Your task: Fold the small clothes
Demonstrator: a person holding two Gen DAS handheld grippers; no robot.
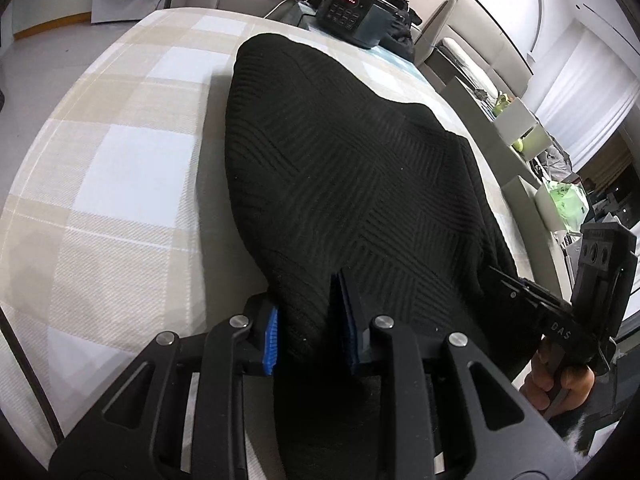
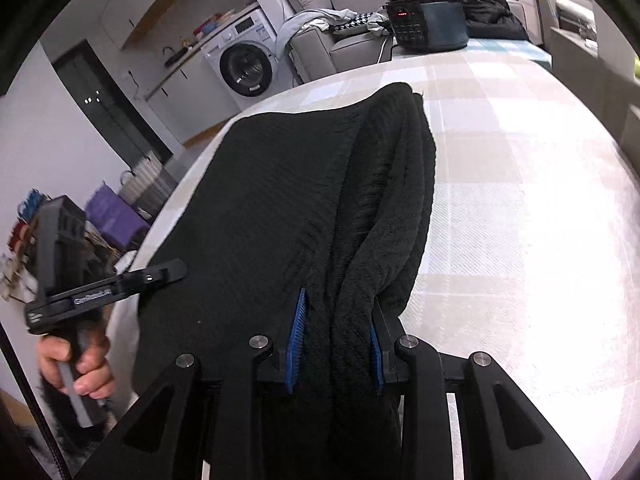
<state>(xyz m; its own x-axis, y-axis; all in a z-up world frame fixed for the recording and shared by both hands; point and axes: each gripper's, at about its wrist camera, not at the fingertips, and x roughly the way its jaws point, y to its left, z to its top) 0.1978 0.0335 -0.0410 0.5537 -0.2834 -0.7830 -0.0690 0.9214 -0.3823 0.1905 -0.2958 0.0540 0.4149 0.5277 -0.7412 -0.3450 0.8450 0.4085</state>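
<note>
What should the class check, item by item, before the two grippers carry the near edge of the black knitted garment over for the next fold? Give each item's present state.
1. Left gripper shut on the black knitted garment: ok.
2. Right gripper shut on the garment: ok; it clamps a thicker, bunched bundle.
3. Fabric between the grippers smooth: not ok, ridges run along the right side.
4. Far end resting on the checked tablecloth: ok.
5. Black cooker apart from the garment: ok, it stands at the far table edge.
6. Both grips at matching corners: cannot tell.
</note>
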